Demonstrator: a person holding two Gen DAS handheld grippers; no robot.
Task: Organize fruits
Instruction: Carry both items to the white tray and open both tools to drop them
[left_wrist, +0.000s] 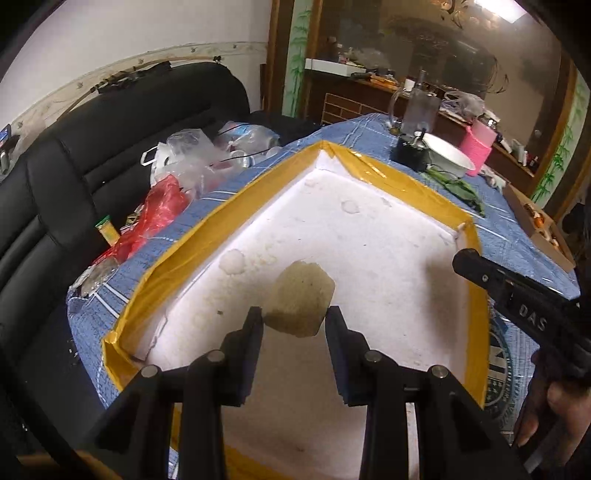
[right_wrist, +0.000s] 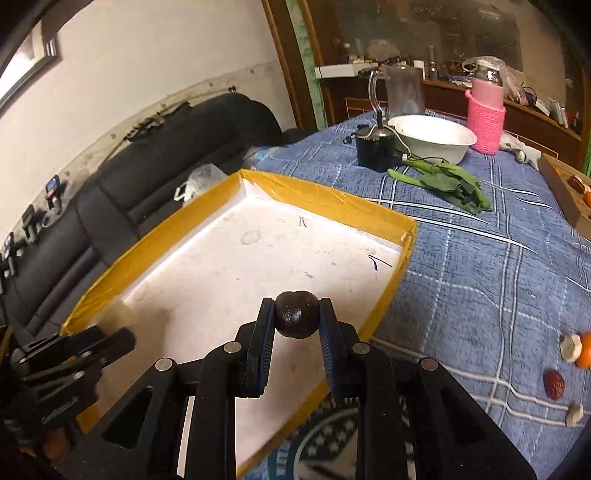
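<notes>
A white foam tray (left_wrist: 369, 236) with a yellow-taped rim lies on the blue checked tablecloth; it also shows in the right wrist view (right_wrist: 295, 236). My left gripper (left_wrist: 294, 315) is shut on a pale yellowish fruit chunk (left_wrist: 300, 299) and holds it over the tray. My right gripper (right_wrist: 296, 306) is shut on a dark brown round fruit (right_wrist: 296, 314) above the tray's near right side. The right gripper shows at the right edge of the left wrist view (left_wrist: 517, 295). The left gripper shows at the lower left of the right wrist view (right_wrist: 70, 354).
Loose pieces lie on the cloth at right: a red date (right_wrist: 553, 384), an orange fruit (right_wrist: 584, 350), white pieces (right_wrist: 570, 348). Green leaves (right_wrist: 447, 182), a white bowl (right_wrist: 432, 137), a pink-sleeved jar (right_wrist: 484, 122), a black box (right_wrist: 375, 149) stand behind. Plastic bags (left_wrist: 184, 162) and a black sofa (left_wrist: 92, 147) are at left.
</notes>
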